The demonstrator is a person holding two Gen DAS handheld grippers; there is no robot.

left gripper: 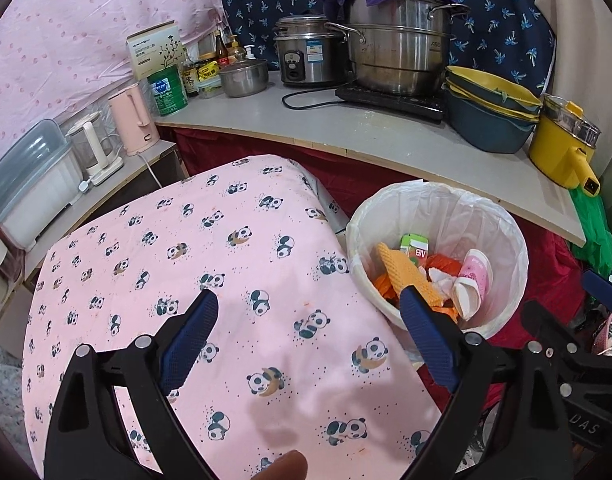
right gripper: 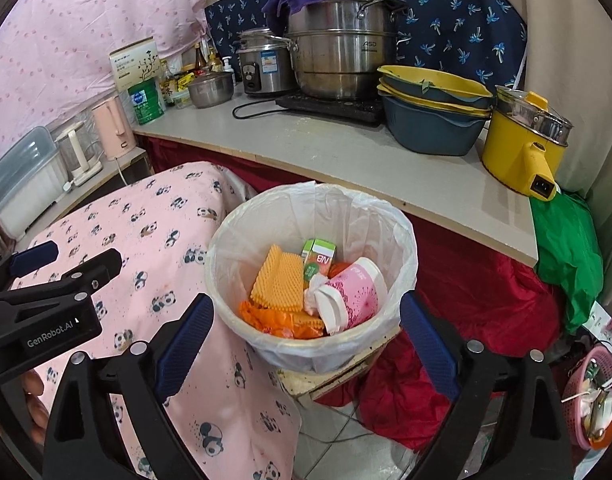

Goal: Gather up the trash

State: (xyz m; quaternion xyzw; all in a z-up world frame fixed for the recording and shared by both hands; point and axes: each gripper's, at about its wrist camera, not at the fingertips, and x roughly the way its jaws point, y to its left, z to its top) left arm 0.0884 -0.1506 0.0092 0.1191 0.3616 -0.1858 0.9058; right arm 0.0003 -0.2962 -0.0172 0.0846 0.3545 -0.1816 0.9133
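One lined bin [right gripper: 226,280] with trash [right gripper: 278,284]

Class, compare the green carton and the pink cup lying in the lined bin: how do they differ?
The green carton is a small box with flat sides; the pink cup is round and larger. The carton sits at the back of the bin; the cup lies tipped on its side nearer the front. Both rest on other trash.

The steamer pot [right gripper: 340,62] and the rice cooker [right gripper: 264,66] are shiny brushed metal. The counter [right gripper: 346,160] is a matt grey board. The bin [right gripper: 306,344] is white plastic, lined with a thin glossy bag [right gripper: 370,216]. The panda cloth [left gripper: 210,272] is soft matt cotton. The yellow pot [right gripper: 518,152] is glossy. The pads [right gripper: 182,344] look like rough blue rubber on matt black plastic.
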